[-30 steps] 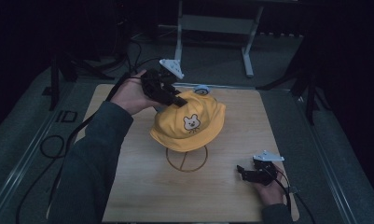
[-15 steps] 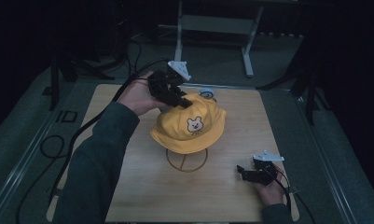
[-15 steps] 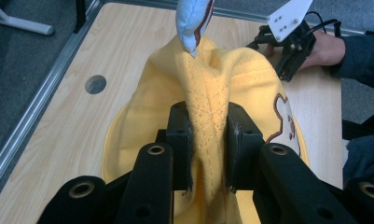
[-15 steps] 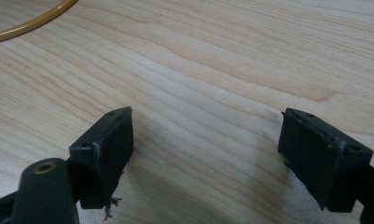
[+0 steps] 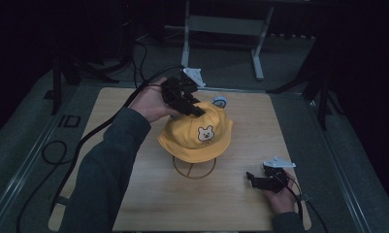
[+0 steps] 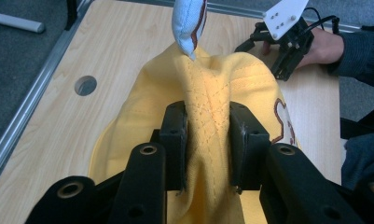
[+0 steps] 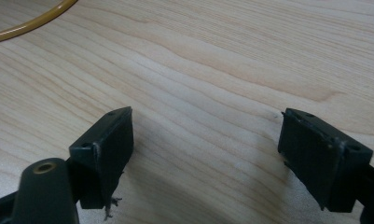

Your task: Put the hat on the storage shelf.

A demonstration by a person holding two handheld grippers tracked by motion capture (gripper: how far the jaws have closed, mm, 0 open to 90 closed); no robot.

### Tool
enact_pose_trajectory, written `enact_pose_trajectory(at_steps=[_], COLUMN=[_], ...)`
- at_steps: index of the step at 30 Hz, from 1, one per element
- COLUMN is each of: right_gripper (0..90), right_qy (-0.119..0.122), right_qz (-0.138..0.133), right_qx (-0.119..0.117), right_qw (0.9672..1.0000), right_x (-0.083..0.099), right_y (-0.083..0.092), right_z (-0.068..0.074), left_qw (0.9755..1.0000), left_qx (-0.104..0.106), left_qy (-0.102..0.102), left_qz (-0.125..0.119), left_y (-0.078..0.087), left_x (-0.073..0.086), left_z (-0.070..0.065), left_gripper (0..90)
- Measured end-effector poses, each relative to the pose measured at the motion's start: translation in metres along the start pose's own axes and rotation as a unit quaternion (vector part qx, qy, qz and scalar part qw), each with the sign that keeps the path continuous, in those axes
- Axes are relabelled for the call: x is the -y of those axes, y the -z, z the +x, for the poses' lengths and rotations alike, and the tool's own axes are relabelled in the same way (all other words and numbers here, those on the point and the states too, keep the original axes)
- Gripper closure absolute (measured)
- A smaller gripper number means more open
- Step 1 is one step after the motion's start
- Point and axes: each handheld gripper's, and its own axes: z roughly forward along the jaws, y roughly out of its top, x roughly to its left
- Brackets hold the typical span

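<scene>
At the middle of the table (image 5: 134, 194), seated on a wire stand (image 5: 194, 168) — the hat (image 5: 194, 141), bear face toward the near edge. Pinched at the crown by the left gripper (image 5: 197, 110): jaws narrow, just now easing apart, with a fold of yellow cloth between the pads and touching both. Parked well apart at the near right, the right gripper (image 5: 252, 178): jaws wide over bare wood, holding nothing. Just behind the crown, a small blue ear (image 5: 219, 102). To finish the release well: open fully before lifting, then draw straight up and back so no pad drags the fold or tips the hat off the stand — and check for a level brim. Keep the right gripper idle.
</scene>
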Motion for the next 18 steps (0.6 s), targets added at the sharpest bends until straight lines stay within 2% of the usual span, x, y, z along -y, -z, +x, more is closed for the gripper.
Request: enact_pose_trajectory(at_steps=[5, 10, 14, 18], right_gripper=[18.0, 18.0, 18.0, 18.0], right_qy=[0.000, 0.000, 0.000, 0.000], right_qz=[0.000, 0.000, 0.000, 0.000], right_qx=[0.000, 0.000, 0.000, 0.000], right_qw=[1.0000, 1.0000, 1.0000, 1.0000], right_x=[0.000, 0.000, 0.000, 0.000], right_y=[0.000, 0.000, 0.000, 0.000], right_z=[0.000, 0.000, 0.000, 0.000], left_qw=[0.9999, 0.9996, 0.9994, 0.9980], left_qx=[0.003, -0.012, -0.021, -0.029], left_qy=[0.011, 0.019, 0.019, 0.033], left_qz=[0.003, -0.017, -0.019, -0.046], left_y=[-0.003, 0.004, 0.010, 0.017], left_x=[-0.001, 0.000, 0.001, 0.005], left_z=[-0.001, -0.001, -0.001, 0.001], left_gripper=[60.0, 48.4, 42.5, 34.7])
